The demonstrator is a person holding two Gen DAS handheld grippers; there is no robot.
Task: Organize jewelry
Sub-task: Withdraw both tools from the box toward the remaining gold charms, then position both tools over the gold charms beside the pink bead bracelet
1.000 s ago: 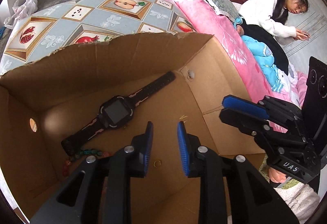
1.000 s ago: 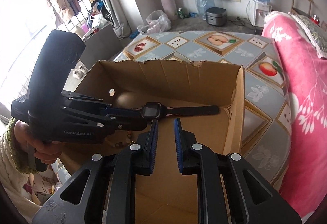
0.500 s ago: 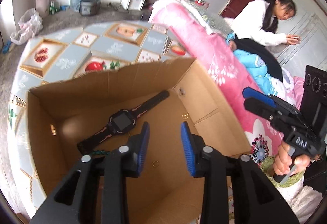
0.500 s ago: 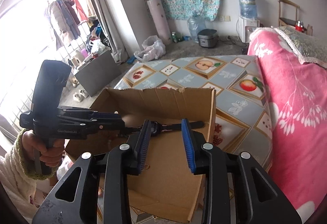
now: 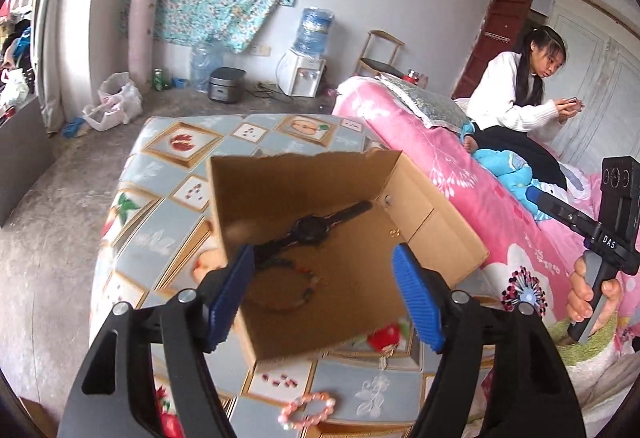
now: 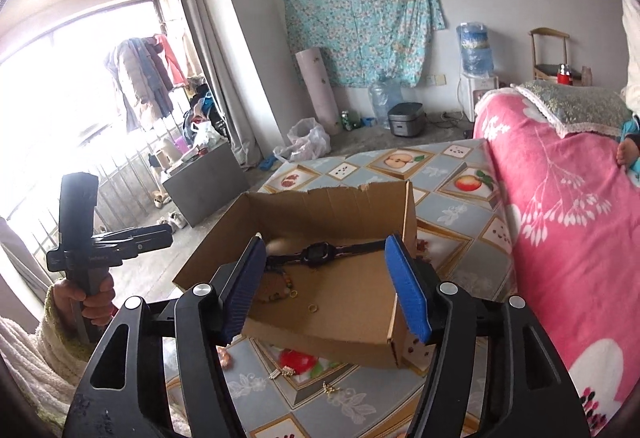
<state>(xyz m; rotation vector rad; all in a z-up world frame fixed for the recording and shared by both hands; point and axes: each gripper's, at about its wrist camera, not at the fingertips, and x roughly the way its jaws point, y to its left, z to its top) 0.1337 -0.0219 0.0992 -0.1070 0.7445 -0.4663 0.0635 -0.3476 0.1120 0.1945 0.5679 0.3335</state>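
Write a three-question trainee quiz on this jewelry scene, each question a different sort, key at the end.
1. True or false: the watch lies inside the cardboard box.
2. Multiple choice: where is the pink bead bracelet? A) in the box B) on the tablecloth in front of the box C) in the left gripper
3. Fill in: both the left gripper and the right gripper are ____ and hold nothing.

Key:
1. True; it lies across the box floor, near a dark bead bracelet.
2. B; it lies outside the box, on the cloth.
3. Open; their jaws have just been opening, with nothing between them.
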